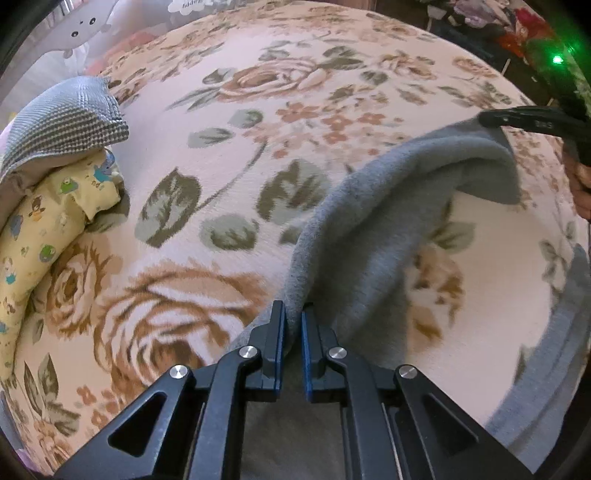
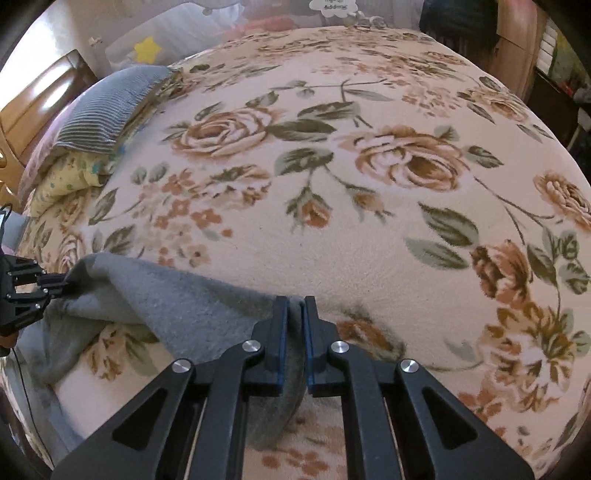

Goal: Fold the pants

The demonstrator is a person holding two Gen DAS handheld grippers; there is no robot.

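Note:
Grey fleece pants (image 1: 373,221) hang stretched between my two grippers above a floral blanket (image 1: 221,147). My left gripper (image 1: 293,314) is shut on one edge of the pants at the bottom of the left wrist view. My right gripper (image 1: 484,120) shows there at the right, shut on the other end. In the right wrist view my right gripper (image 2: 295,301) pinches the grey pants (image 2: 177,306), and my left gripper (image 2: 64,284) holds the far end at the left edge. The cloth sags between them, lifted off the blanket (image 2: 369,240).
A grey striped pillow (image 1: 70,118) and a yellow printed cloth (image 1: 44,229) lie at the bed's left side; they also show in the right wrist view as the pillow (image 2: 110,110) and the cloth (image 2: 70,177). A wooden headboard (image 2: 33,99) stands at the far left. Clutter lies beyond the bed (image 1: 498,22).

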